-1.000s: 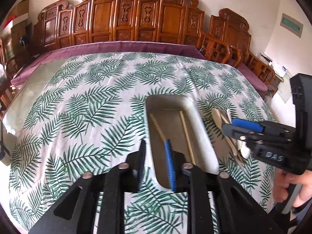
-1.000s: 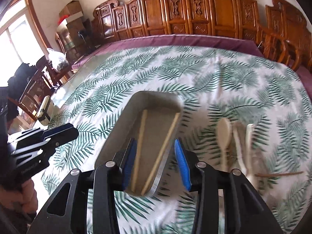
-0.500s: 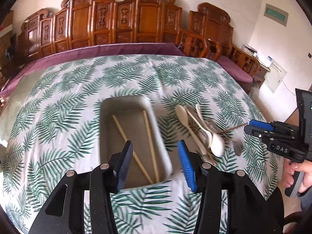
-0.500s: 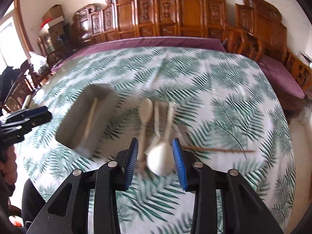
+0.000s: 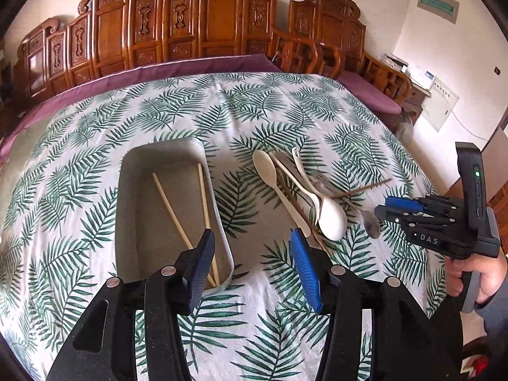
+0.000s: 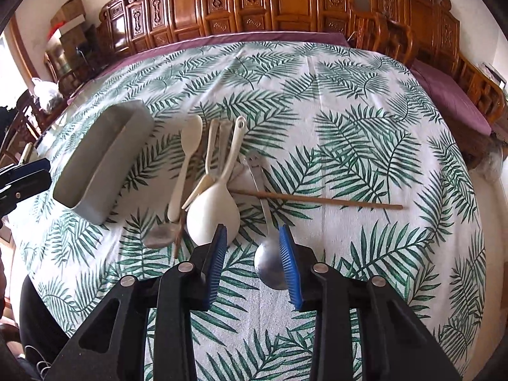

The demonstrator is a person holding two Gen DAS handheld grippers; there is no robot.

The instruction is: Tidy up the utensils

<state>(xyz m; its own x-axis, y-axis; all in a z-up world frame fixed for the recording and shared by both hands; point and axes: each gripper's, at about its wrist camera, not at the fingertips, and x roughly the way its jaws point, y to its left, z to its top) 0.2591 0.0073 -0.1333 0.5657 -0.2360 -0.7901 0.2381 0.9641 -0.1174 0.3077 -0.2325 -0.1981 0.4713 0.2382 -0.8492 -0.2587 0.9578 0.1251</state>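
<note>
A grey rectangular tray (image 5: pixel 135 197) (image 6: pixel 104 149) lies on the leaf-print tablecloth with two light chopsticks (image 5: pixel 203 203) in it. To its right is a pile of utensils: a cream spoon (image 5: pixel 268 171) (image 6: pixel 187 155), a white ladle (image 5: pixel 331 216) (image 6: pixel 212 212), a metal spoon (image 6: pixel 268 263) (image 5: pixel 370 225) and a brown chopstick (image 6: pixel 317 200). My left gripper (image 5: pixel 250 254) is open and empty, above the tray's near right corner. My right gripper (image 6: pixel 254 244) (image 5: pixel 385 208) is open and empty, low over the metal spoon's bowl.
Carved wooden chairs (image 5: pixel 203 19) line the far side of the table. A purple cloth (image 6: pixel 444 92) edges the tablecloth. More furniture and boxes (image 6: pixel 63 25) stand at far left in the right wrist view.
Both grippers have swung right, from the tray toward the utensil pile. The right gripper has come down close over the metal spoon. Both stayed open.
</note>
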